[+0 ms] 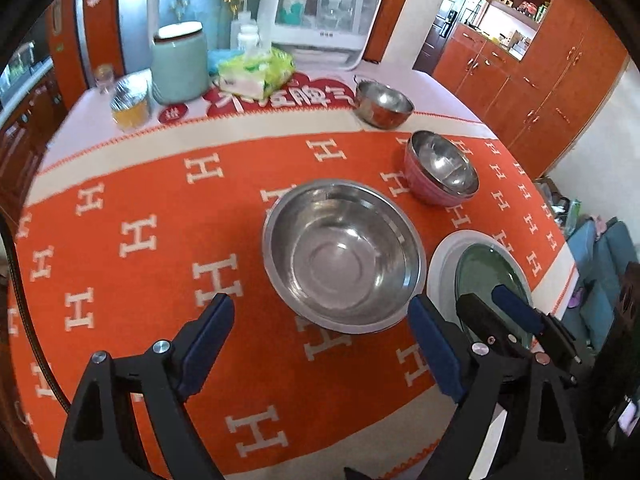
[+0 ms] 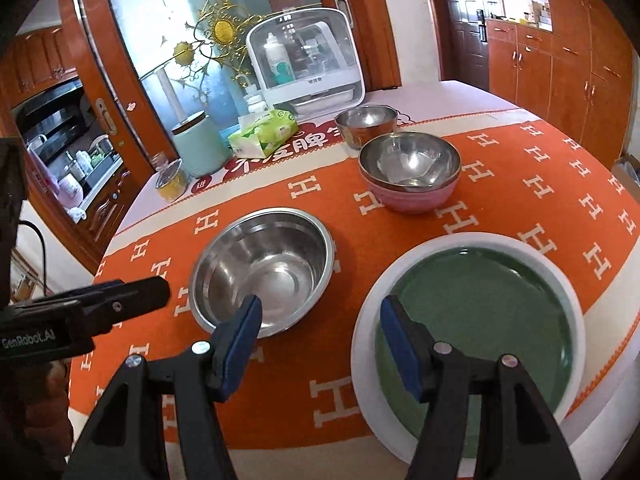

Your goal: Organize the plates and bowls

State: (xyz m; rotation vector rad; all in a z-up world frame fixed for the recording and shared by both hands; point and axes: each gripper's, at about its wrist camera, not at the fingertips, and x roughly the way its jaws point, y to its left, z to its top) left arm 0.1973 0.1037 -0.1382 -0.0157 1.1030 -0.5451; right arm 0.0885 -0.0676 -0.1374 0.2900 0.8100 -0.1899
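1. Left tongs [image 1: 320, 330] gape released, empty, above the surface [image 1: 140, 320]; the large steel bowl [image 1: 344, 256] lies at their 12 o'clock.
2. Right tongs [image 2: 320, 322] also released; green plate [image 2: 480, 320] nested on white plate [image 2: 364, 340] at 2 o'clock, likely stacked to save room.
3. Steel bowl nested in pink bowl [image 2: 412, 196] beyond; small steel bowl [image 2: 366, 122] farthest.

**Lettering on the table and the tools**

White capital "H" letters repeat all over the orange tablecloth [image 2: 500, 184], under and around both grippers. Beyond it, far ahead of the right gripper [image 2: 320, 320], a red-and-white mat [image 2: 280, 152] carries large white Chinese characters that I cannot make out. On the left gripper [image 2: 132, 292], seen off to the right gripper's left, a label reads "GenRobot.AI".
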